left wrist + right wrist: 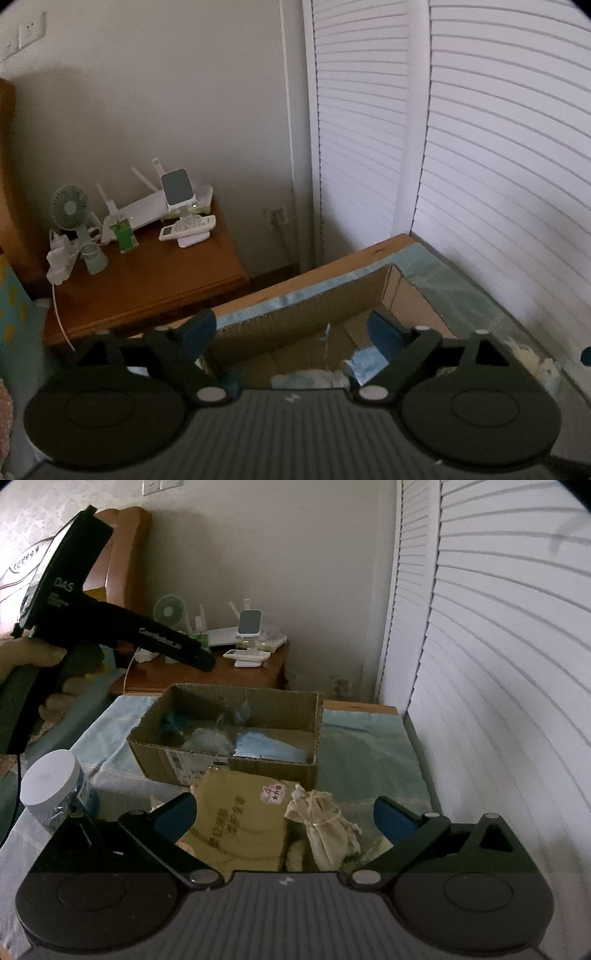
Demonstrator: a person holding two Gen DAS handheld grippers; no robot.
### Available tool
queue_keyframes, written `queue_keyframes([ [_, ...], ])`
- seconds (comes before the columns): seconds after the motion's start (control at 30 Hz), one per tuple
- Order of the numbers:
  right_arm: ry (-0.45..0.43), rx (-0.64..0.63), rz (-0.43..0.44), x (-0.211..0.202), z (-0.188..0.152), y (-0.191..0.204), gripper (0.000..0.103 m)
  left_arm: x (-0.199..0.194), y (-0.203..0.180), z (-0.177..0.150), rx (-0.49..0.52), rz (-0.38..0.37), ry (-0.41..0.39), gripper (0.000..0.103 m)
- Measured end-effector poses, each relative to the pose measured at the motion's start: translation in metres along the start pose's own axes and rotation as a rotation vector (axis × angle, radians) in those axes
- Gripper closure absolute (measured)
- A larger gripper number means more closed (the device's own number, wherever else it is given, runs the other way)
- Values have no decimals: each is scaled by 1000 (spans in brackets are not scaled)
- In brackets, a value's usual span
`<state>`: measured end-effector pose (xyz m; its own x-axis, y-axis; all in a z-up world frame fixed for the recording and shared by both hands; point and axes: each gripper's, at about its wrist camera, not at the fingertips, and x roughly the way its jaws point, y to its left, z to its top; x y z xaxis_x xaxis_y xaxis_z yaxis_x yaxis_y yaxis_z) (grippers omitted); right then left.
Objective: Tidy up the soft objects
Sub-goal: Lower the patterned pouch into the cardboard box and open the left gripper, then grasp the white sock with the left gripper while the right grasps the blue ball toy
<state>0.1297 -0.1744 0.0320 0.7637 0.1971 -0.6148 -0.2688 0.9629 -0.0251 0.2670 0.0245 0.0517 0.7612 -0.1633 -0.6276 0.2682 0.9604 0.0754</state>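
Observation:
An open cardboard box [225,764] stands on the pale blue bedcover and holds a light blue cloth [269,747] and clear bags. My left gripper [291,326] is open and empty above the box [295,314], with the blue cloth [364,362] below it. In the right wrist view the left gripper's body [110,616] hovers up left of the box. My right gripper [282,818] is open and empty, low over a yellow-green pouch [236,819] and a small beige drawstring bag [325,830] in front of the box.
A white-lidded plastic jar [55,786] stands left of the right gripper. A wooden nightstand [147,273] behind the box carries a small fan [70,210], a router and a remote. White louvred doors [498,664] run along the right. A wooden headboard [122,550] stands at back left.

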Motion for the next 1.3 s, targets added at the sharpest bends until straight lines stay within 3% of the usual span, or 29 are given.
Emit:
queue_keyframes([
  [0.37, 7, 0, 0, -15, -15, 0, 0, -48, -12, -33, -6, -4, -18, 9],
  [0.77, 47, -13, 4, -21, -46, 8, 0, -103, -32, -105, -38, -20, -16, 8],
  [1.07, 115, 9, -15, -13, -74, 2, 0, -116, -49, -164, -75, -19, 26, 8],
  [1.3, 164, 36, -66, -3, -95, -13, 0, -107, -57, -190, -121, -16, 53, 8],
])
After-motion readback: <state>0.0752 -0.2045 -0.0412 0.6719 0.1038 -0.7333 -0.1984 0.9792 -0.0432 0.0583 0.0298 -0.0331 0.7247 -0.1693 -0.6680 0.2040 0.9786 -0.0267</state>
